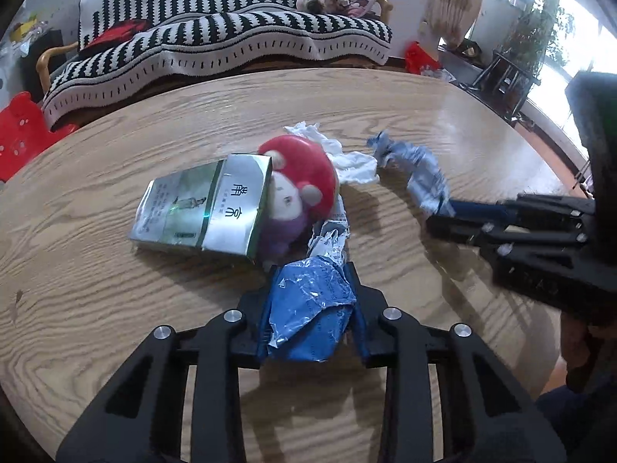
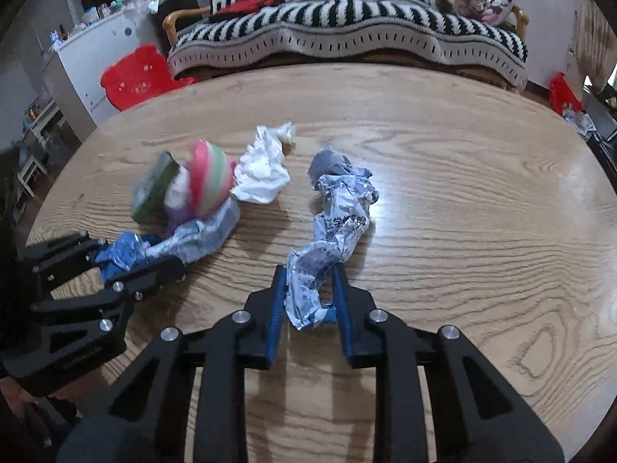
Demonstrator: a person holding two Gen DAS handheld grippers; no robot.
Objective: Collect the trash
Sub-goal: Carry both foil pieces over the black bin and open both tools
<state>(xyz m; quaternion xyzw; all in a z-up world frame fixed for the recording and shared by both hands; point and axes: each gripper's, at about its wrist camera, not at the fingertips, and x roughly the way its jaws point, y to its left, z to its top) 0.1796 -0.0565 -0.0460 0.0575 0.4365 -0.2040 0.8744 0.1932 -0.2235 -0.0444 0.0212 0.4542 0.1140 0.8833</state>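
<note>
Left wrist shows left gripper (image 1: 312, 301) jaws clamped on crumpled blue wrapper (image 1: 308, 308), right gripper (image 2: 308, 297) on twisted silvery wrapper (image 2: 335, 231).

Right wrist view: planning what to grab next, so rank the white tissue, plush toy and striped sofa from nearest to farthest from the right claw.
1. White tissue, ahead and slightly left of the right claw.
2. Plush toy, further left.
3. Striped sofa, beyond the table.

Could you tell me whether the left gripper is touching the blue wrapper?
Touching. The left wrist view shows the left gripper with both fingers pressed against the sides of the crumpled blue wrapper, no gap visible.
</note>
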